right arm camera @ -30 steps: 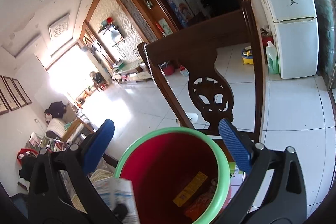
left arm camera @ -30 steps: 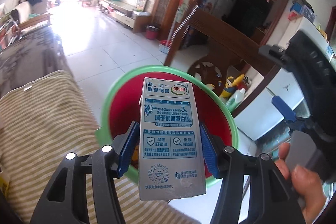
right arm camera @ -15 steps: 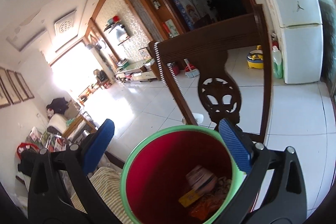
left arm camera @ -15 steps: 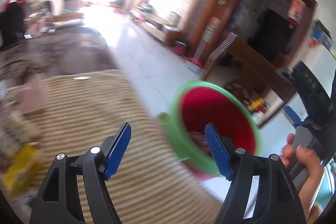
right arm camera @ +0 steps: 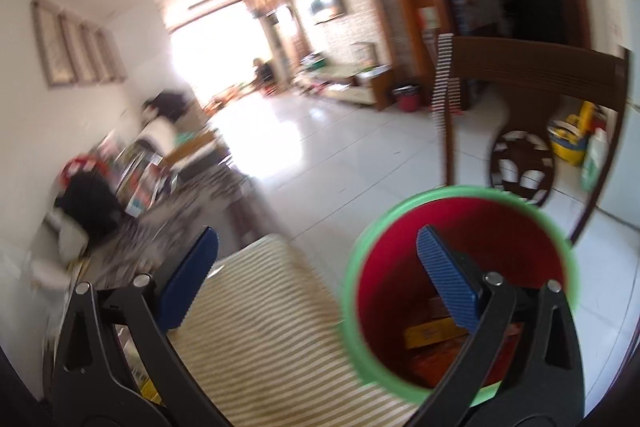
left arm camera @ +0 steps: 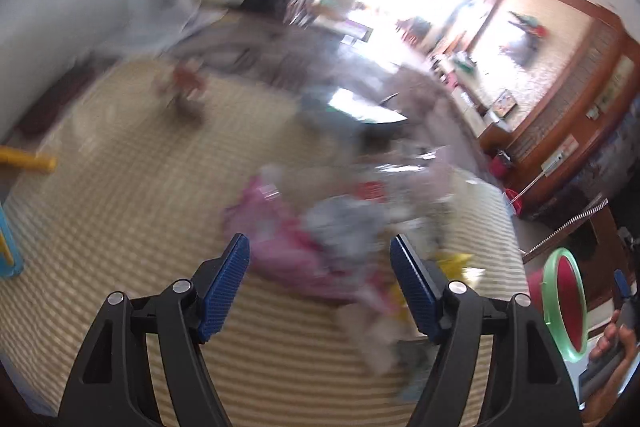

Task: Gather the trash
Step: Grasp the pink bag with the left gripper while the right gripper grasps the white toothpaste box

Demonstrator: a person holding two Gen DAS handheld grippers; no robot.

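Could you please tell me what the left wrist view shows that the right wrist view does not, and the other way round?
Only the left wrist view shows the blurred heap of wrappers on the cloth, ahead of the open, empty left tongs, plus a hand at the right edge. Only the right wrist view looks into the bin, where trash lies at the bottom, past the open right tongs. Both show the green-rimmed red bin and the striped cloth.

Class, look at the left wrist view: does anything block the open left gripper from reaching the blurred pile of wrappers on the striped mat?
Nothing visible does. The left gripper is open and empty, and the pile of wrappers lies straight ahead on the striped mat.
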